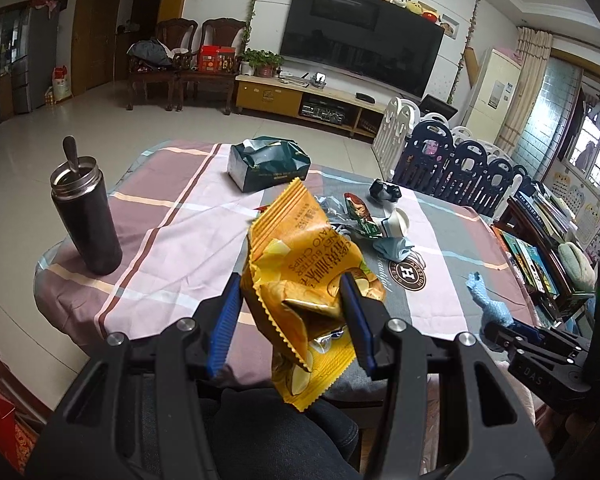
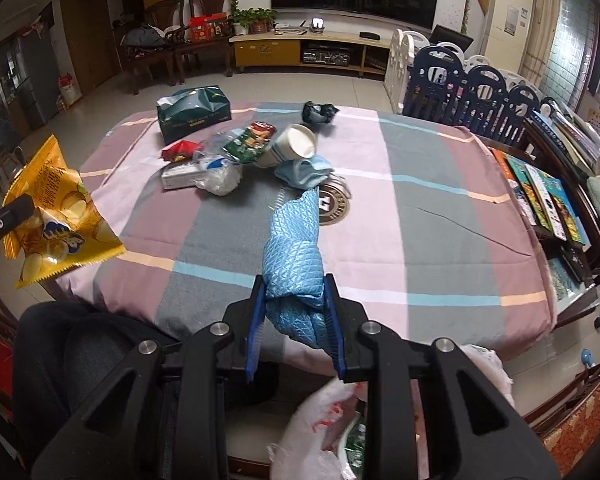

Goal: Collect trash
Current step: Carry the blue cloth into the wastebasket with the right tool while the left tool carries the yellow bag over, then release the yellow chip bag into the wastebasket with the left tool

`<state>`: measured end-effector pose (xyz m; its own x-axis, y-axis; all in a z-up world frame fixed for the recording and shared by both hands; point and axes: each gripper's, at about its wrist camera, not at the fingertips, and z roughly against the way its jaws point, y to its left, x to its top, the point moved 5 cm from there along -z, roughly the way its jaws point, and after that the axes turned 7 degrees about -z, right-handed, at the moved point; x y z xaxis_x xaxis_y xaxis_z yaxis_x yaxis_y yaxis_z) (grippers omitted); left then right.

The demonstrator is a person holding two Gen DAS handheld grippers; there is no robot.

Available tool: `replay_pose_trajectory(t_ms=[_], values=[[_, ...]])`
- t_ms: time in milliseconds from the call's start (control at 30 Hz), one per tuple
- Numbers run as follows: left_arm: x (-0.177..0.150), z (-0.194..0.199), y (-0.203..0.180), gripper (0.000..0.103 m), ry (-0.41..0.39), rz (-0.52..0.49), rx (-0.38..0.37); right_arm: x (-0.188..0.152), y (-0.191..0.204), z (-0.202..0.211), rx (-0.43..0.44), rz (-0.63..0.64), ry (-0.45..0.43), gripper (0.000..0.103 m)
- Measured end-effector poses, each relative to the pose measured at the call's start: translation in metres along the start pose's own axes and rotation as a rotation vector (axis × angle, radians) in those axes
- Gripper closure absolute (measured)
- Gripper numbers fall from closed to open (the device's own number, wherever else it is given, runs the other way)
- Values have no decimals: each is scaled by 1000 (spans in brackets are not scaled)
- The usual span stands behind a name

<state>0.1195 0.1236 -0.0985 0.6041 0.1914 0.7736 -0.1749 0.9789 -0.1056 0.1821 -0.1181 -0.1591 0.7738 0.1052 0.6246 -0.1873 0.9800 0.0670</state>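
My left gripper (image 1: 290, 316) is shut on a crumpled yellow chip bag (image 1: 304, 264) and holds it above the table's near edge; the bag also shows at the left of the right wrist view (image 2: 56, 216). My right gripper (image 2: 294, 312) is shut on a rolled blue cloth (image 2: 294, 248), held over the near edge; it shows from the left wrist view (image 1: 490, 300). A pile of trash lies mid-table: a green snack wrapper (image 2: 248, 140), a red wrapper (image 2: 180, 150), a white paper cup (image 2: 294, 144), a blue face mask (image 2: 304, 172), a white box (image 2: 180, 176).
A green tissue box (image 2: 194, 112) and a dark crumpled wrapper (image 2: 320, 112) sit at the far side. A black thermos (image 1: 86, 220) stands at the table's left edge. A white plastic bag (image 2: 324, 424) hangs open below my right gripper. Bookshelf (image 2: 556, 200) on the right.
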Motion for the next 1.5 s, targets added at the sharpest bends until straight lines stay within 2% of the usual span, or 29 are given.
replay_pose_trajectory(t_ms=[133, 267, 400, 533, 633, 667, 700, 767, 867, 1000, 1133, 1267, 1500], values=[[-2, -2, -4, 53, 8, -6, -17, -18, -36, 11, -62, -16, 24, 75], [-5, -6, -11, 53, 24, -19, -32, -51, -80, 17, -126, -66, 86, 74], [-9, -6, -24, 53, 41, -40, -58, -97, -114, 7, -170, -116, 185, 74], [-13, -5, -43, 53, 57, -71, -93, -135, -131, -15, -175, -192, 299, 73], [-19, -6, -60, 53, 78, -99, -129, -151, -139, -28, -160, -260, 380, 61], [-22, -6, -64, 53, 85, -108, -139, -151, -143, -30, -149, -301, 386, 53], [-24, -7, -71, 53, 97, -121, -156, -149, -146, -28, -139, -335, 372, 44], [-31, -9, -86, 53, 121, -143, -196, -139, -156, -20, -133, -400, 311, 38], [-43, -13, -117, 53, 162, -198, -274, -116, -179, 1, -155, -489, 186, 35], [-61, -15, -156, 53, 205, -276, -330, -98, -210, 25, -162, -599, 73, 32], [-69, -9, -190, 53, 210, -354, -363, -93, -226, 45, -207, -595, -8, 32], [-78, -6, -225, 52, 234, -439, -413, -94, -231, 57, -227, -582, -57, 32], [-98, 1, -274, 50, 270, -529, -511, -105, -243, 58, -181, -620, -67, 32]])
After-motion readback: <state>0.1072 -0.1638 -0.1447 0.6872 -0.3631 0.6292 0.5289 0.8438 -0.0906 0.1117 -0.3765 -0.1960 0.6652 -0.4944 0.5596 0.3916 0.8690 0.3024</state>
